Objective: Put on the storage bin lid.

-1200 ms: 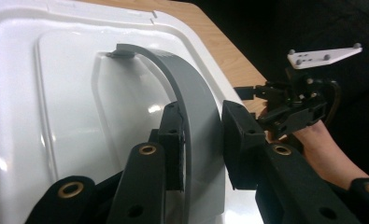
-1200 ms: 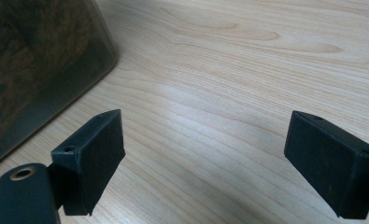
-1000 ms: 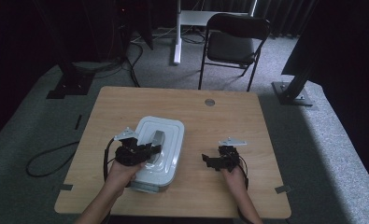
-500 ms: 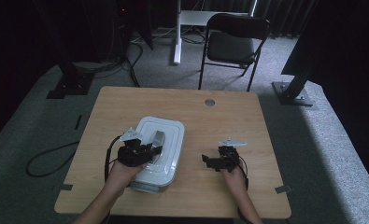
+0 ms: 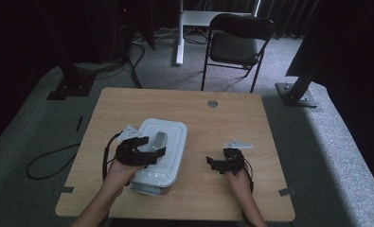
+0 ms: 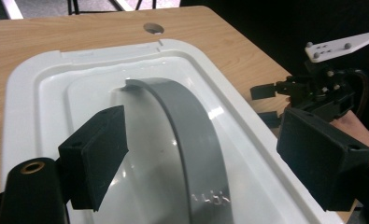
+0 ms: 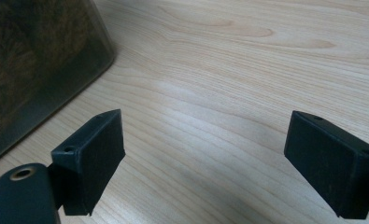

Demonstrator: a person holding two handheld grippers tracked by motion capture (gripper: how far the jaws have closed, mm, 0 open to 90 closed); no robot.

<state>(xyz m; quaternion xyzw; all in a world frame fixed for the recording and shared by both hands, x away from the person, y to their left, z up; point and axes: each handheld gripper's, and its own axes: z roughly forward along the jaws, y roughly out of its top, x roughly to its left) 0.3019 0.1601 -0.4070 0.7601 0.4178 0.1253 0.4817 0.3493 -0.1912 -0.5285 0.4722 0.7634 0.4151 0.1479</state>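
Hovering over the white lid (image 5: 168, 137) of a storage box (image 5: 154, 182), the left gripper (image 5: 146, 152) is seen with its fingers (image 6: 95, 156) spread wide on either side of the grey arched handle (image 6: 191, 140); the fingers have just been opening, and the handle stands between them untouched. The box is placed on the wooden counter (image 5: 222, 118), toward its near left part. The right gripper (image 5: 218, 163) is held low over bare counter, well apart from the box on its right, fingers (image 7: 91, 154) released, nothing between them. In the right gripper view the box's clear side wall (image 7: 37, 60) is noted, dark contents blurred. Farther off, a black chair (image 5: 239, 42) is recorded on grey carpet (image 5: 331, 132).
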